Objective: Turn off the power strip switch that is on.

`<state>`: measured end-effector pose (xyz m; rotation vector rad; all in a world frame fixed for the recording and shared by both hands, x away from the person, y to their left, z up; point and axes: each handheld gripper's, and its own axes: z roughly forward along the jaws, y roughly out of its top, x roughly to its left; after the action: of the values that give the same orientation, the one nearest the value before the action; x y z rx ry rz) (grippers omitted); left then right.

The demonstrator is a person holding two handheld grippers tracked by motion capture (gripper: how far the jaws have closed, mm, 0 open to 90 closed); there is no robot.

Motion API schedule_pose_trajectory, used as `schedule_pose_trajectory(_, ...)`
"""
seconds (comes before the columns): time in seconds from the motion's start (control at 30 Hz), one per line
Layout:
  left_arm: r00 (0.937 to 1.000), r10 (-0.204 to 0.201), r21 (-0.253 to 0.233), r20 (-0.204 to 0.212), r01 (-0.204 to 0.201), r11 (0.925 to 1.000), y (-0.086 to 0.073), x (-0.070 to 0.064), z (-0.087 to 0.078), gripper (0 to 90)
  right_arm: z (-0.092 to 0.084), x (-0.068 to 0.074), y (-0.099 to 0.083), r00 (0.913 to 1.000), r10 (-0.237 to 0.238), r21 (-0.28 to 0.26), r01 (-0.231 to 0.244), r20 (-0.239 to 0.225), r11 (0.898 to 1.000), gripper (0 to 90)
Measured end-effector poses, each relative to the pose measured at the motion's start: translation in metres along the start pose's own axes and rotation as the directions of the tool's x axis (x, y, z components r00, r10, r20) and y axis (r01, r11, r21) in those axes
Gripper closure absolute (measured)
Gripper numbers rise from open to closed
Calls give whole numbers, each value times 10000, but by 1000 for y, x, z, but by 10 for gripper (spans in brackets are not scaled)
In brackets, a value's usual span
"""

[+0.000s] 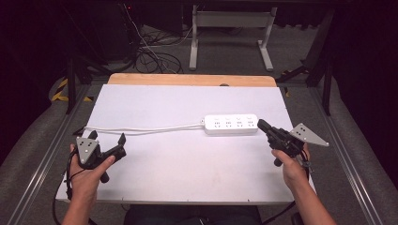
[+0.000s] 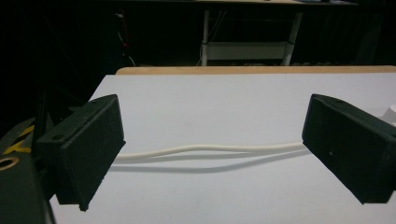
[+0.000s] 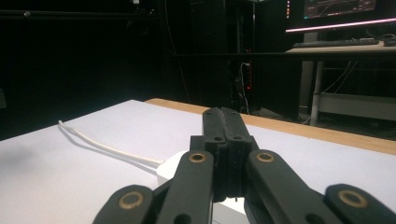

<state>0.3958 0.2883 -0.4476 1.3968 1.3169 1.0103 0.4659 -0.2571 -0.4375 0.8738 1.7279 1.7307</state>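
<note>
A white power strip (image 1: 231, 124) lies flat on the white table top (image 1: 187, 159), right of centre. Its white cable (image 1: 141, 130) runs left across the board to the left edge. My right gripper (image 1: 260, 124) is shut with nothing between its jaws, and its tip sits just beside the strip's right end. In the right gripper view the strip (image 3: 170, 170) peeks out from under the closed jaws. My left gripper (image 1: 108, 139) is open near the left front, just short of the cable. The cable (image 2: 210, 149) crosses behind its two black pads (image 2: 88, 149).
A wooden strip (image 1: 192, 79) borders the table's far edge. Beyond it stand a white table frame (image 1: 230, 33) and tangled cables (image 1: 150, 51) on the floor. Metal rails (image 1: 42, 154) run along both sides of the table.
</note>
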Motion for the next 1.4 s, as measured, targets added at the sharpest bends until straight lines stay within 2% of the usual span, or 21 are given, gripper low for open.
schedule_pose_trajectory(0.1, 10000, -23, 2, 20, 23, 10000, 0, 0, 0, 60, 2, 0, -2, 10000, -67, 154, 67, -46, 9999, 900)
schedule_pose_trajectory(0.13, 10000, -40, 7, 22, 40, 10000, 0, 0, 0, 60, 2, 0, -3, 9999, -128, 277, 126, 71, 9995, 892)
schedule_pose_trajectory(0.17, 10000, -35, 7, 33, 35, 10000, 0, 1, 0, 60, 2, 0, -3, 9999, -106, 312, 105, 34, 9995, 838)
schedule_pose_trajectory(0.2, 9999, -124, -18, 38, 124, 9999, 0, 1, 0, 60, 2, 0, -3, 9999, -106, 312, 105, 34, 9995, 838)
schedule_pose_trajectory(0.23, 9999, -137, -22, 45, 137, 9999, 0, 1, 0, 60, 2, 0, -3, 9999, -129, 336, 128, 48, 9994, 800)
schedule_pose_trajectory(0.3, 9999, -130, -43, 19, 130, 9999, 0, 1, 0, 60, 3, 0, -3, 9998, -106, 303, 101, 155, 9995, 670)
schedule_pose_trajectory(0.33, 9999, -139, -30, 15, 139, 9999, 1, 1, -1, 56, 4, 0, -3, 9995, 36, 172, -41, 301, 9998, 468)
schedule_pose_trajectory(0.37, 9999, -165, -70, 14, 165, 9998, 1, 1, -1, 56, 5, 0, -3, 9996, 147, 184, -151, 225, 9997, 409)
schedule_pose_trajectory(0.4, 9999, -151, -88, 25, 151, 9998, 1, 2, -1, 56, 5, 0, -3, 9996, 147, 184, -151, 225, 9997, 409)
schedule_pose_trajectory(0.43, 9999, -144, -89, 16, 145, 9999, 1, 2, -1, 53, 7, 1, -3, 9996, 126, 346, -135, 254, 9993, 250)
schedule_pose_trajectory(0.47, 9999, -133, -79, 13, 133, 9999, 1, 2, -1, 52, 8, 2, -3, 9995, 172, 368, -181, 253, 9992, 177)
schedule_pose_trajectory(0.5, 9999, -142, -52, 9, 142, 9999, 1, 2, -1, 52, 8, 2, -3, 9995, 172, 368, -181, 253, 9992, 177)
schedule_pose_trajectory(0.6, 9999, -114, -82, 27, 114, 9999, 0, 1, 0, 52, 9, 5, -3, 9993, 200, 314, -209, 305, 9993, 47)
schedule_pose_trajectory(0.7, 9999, -112, -69, 54, 112, 9999, 0, 1, 0, 51, 8, 5, -2, 9996, 50, 271, -58, 285, 9996, 22)
schedule_pose_trajectory(0.97, 9999, -114, -38, 130, 114, 9999, 1, 1, 1, 39, 8, 6, -2, 9993, -44, 269, 34, 359, 9996, 23)
schedule_pose_trajectory(1.13, 9999, -89, -17, 147, 89, 10000, 0, 1, 1, 40, 8, 5, -3, 9996, 71, 448, -82, 257, 9990, 34)
schedule_pose_trajectory(1.4, 9999, -43, -78, 150, 44, 10000, 0, 0, -3, 41, 8, 8, -1, 9997, 14, 398, -24, 247, 9992, 36)
